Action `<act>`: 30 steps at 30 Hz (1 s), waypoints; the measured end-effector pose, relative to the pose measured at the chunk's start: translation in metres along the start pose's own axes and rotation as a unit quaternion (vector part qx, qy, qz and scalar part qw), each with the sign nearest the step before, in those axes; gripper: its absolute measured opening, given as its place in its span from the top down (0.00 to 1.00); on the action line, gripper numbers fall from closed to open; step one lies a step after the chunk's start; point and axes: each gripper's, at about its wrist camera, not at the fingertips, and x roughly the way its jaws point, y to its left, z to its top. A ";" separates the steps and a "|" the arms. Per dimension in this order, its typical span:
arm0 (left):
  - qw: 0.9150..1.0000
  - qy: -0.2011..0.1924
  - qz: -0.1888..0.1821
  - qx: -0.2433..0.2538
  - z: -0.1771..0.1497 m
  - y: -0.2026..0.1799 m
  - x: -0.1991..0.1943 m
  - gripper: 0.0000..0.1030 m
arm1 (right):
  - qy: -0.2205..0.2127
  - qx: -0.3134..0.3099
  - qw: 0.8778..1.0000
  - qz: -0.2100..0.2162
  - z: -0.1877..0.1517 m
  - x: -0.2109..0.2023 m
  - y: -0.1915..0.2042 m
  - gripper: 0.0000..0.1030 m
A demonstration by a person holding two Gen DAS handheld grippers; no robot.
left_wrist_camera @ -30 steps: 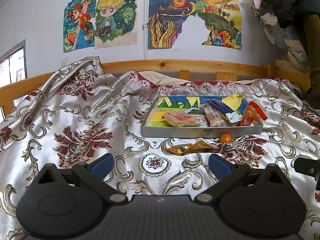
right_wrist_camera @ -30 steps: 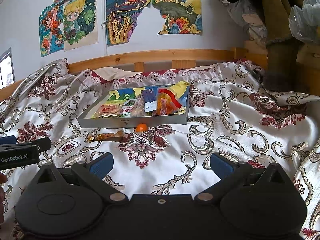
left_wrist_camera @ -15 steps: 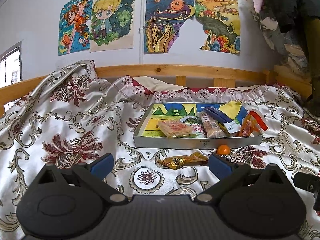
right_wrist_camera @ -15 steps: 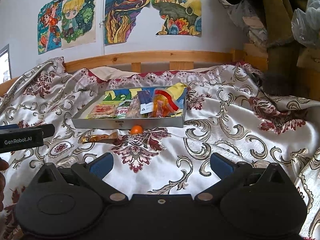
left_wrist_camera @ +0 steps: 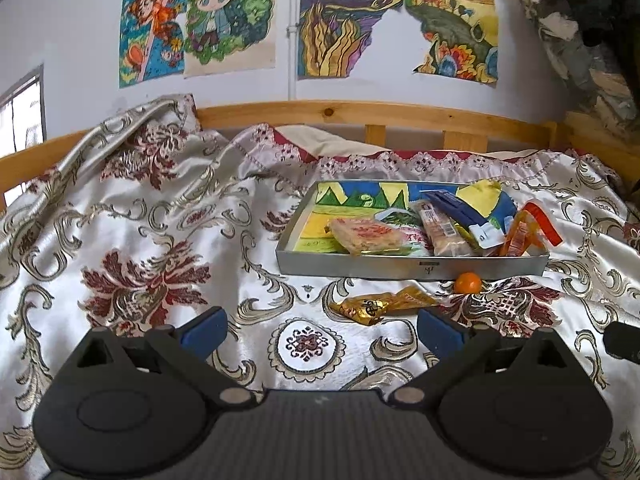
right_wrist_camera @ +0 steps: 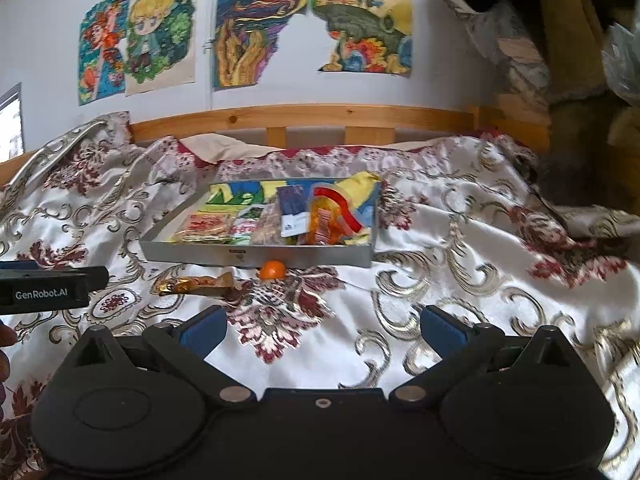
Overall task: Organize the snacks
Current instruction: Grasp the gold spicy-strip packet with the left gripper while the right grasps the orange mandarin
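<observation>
While both pairs of tongs hang low over the near part of the bed, neither one holds anything: the left tongs (left_wrist_camera: 322, 326) stand with their blue-padded fingers (left_wrist_camera: 203, 331) spread wide, and the right tongs (right_wrist_camera: 323, 327) gape just as wide, only bedspread showing in each gap. The bedspread (left_wrist_camera: 132, 248) is a glossy, satiny cloth, cream with dark red flowers and silver-gold scrolls, lying in soft wrinkles; to the near left it is broad and bare, giving plenty of room to move.

Just beyond the left tongs lies a gold foil-wrapped snack (left_wrist_camera: 382, 304), crinkled and long, flat on the cloth. A little farther and to its right sits a small round orange fruit (left_wrist_camera: 467, 282), right against the near wall of the tray or very nearly; I cannot tell whether it touches.

The tray (left_wrist_camera: 412, 266) is a shallow grey metal rectangle with a straight near wall, lined with a bright painted sheet. Inside, packets are heaped towards its right half: a flat pink-printed cracker pack (left_wrist_camera: 366, 235), a clear-wrapped bar (left_wrist_camera: 442, 232), a dark blue packet (left_wrist_camera: 456, 208) and an orange-and-red wrapper (left_wrist_camera: 528, 232) leaning over the right edge. The tray's left part shows bare lining.

Farther back the bedspread ends at a scalloped lace border, then a wooden bed rail (left_wrist_camera: 360, 114), smooth pine with slats. On the white wall above hang coloured drawings (left_wrist_camera: 228, 20) on paper.
</observation>
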 end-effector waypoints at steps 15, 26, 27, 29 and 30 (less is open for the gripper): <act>0.992 0.050 -0.108 0.040 0.022 0.006 0.091 0.00 | 0.018 -0.046 0.996 0.078 0.031 0.083 0.004 0.01; 0.959 0.103 -0.251 0.083 0.029 0.020 0.155 0.00 | 0.080 0.003 0.985 0.152 0.058 0.154 0.011 0.20; 0.956 0.106 -0.257 0.091 0.030 0.020 0.159 0.00 | 0.085 0.004 0.985 0.150 0.058 0.160 0.010 0.23; 0.948 0.117 -0.272 0.112 0.031 0.016 0.167 0.00 | 0.099 0.009 0.985 0.141 0.059 0.170 0.011 0.29; 0.945 0.124 -0.278 0.123 0.031 0.013 0.170 0.00 | 0.108 0.011 0.985 0.134 0.058 0.176 0.011 0.32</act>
